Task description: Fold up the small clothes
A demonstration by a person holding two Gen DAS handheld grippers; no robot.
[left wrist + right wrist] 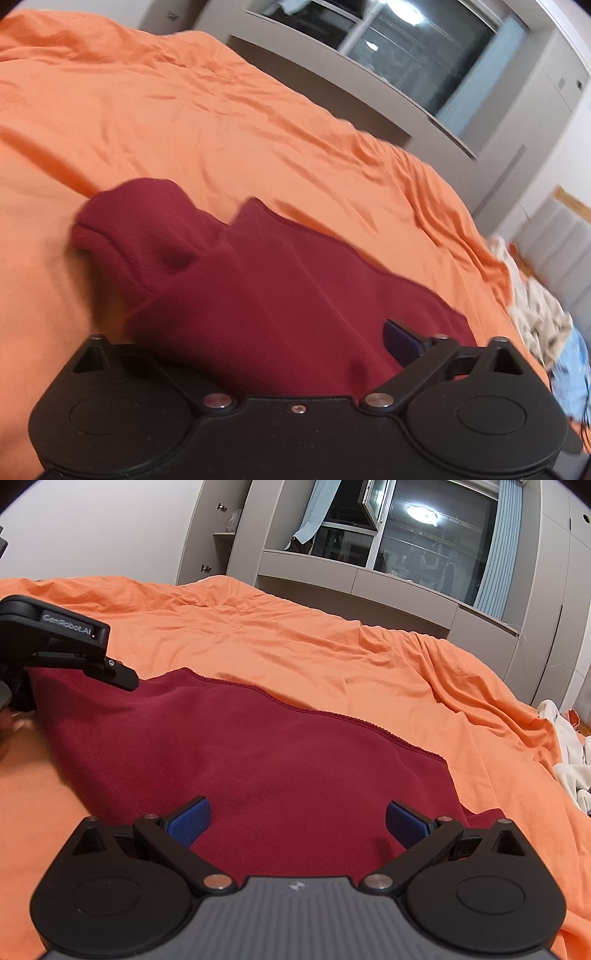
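**Soft maroon top spread on the orange bed, both tongs released**

Left wrist view: the maroon garment (258, 280) lies on the orange bedsheet (184, 110), a rumpled sleeve humped up at its left. It looks light, limp knit, likely to sag and slide. The left gripper (280, 354) stands wide, cloth draped between the jaws, unpinched.

Right wrist view: the right gripper (297, 825) gapes above the near edge. The stitched hem (332, 716) looks the best hold. No containers show.
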